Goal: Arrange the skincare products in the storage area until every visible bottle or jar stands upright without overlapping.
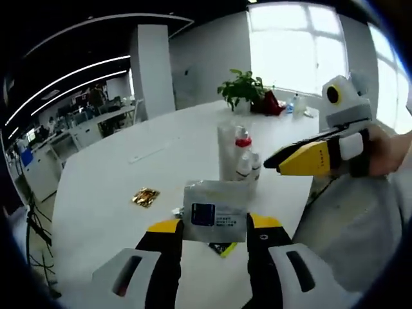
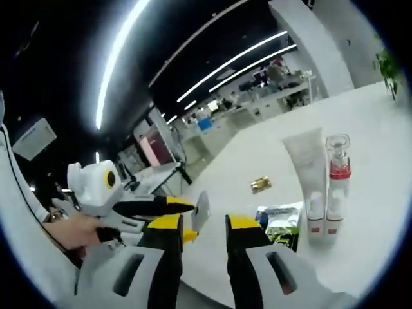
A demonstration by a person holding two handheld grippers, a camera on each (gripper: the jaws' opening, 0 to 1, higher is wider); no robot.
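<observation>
Left tool (image 1: pixel 214 226) sits at 6 o'clock in the left gripper view, jaws clamped on a flat white sachet (image 1: pixel 215 211) with a blue label, held upright and broadside to the camera. Just under it, on the white worktop (image 1: pixel 116 167), a green-black packet (image 1: pixel 223 248) peeks out. At 12 o'clock past the sachet stands the skincare cluster: white tube (image 1: pixel 226 149), red-collared pump bottle (image 1: pixel 243 143), two small white bottles (image 1: pixel 249 166), all upright and touching or nearly so. Gold foil packet (image 1: pixel 145 196) lies flat at 9 o'clock, apart from the rest.

Right tool (image 2: pixel 202 226) is empty in the right gripper view, jaws apart with a moderate gap, held off the worktop. In the left gripper view it enters from 3 o'clock, tip aimed at the cluster. Cluster lies at 2 o'clock from the right tool, the green-black packet between them.

Judgement: the left tool carries the sachet and is the nearer one for placing it; it needs a free spot beside the cluster, not over the packet. Standing a thin sachet upright looks unstable.
</observation>
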